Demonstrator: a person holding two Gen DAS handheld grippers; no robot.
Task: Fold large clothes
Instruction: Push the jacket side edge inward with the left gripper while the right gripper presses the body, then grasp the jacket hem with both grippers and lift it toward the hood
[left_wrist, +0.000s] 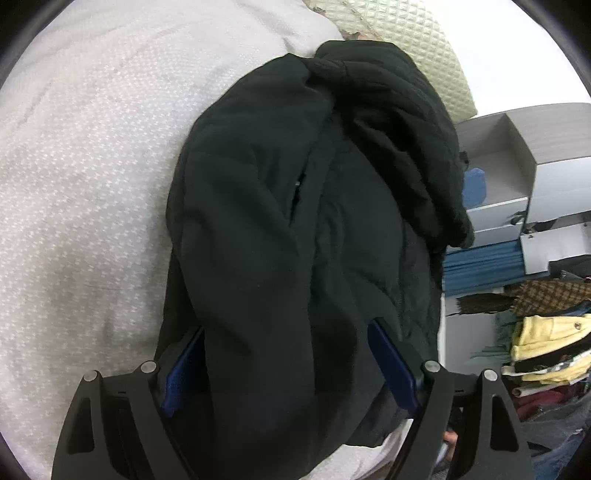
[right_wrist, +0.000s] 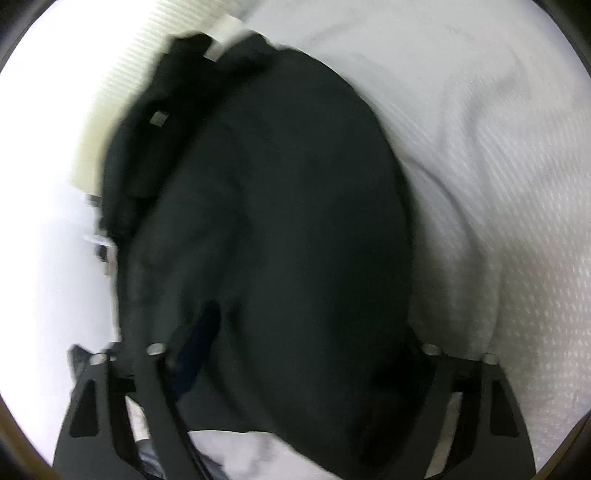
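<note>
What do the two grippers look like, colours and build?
Left gripper: black plastic fingers with triangular cut-outs, silver round pins at the joints, blue pads on the inner faces. Right gripper: same black frame and silver pins; blurred, one dark blue pad shows, and a thin black cable runs along it.

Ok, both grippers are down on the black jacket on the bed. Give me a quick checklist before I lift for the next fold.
1. Black jacket lies on the white bedspread: ok.
2. Fabric between the left gripper fingers, blue pads on either side of a thick bunch: ok.
3. Left pads pressing on the cloth: cannot tell; they flank it wide apart.
4. Fabric between the right gripper fingers: ok, but its far finger is buried in cloth and the view is blurred, so grip: cannot tell.
5. Jacket flat and smooth: not ok; the far end is bunched up near the quilted pillow.
6. Jacket fully on the bed: not ok; its right edge overhangs toward the shelves.
</note>
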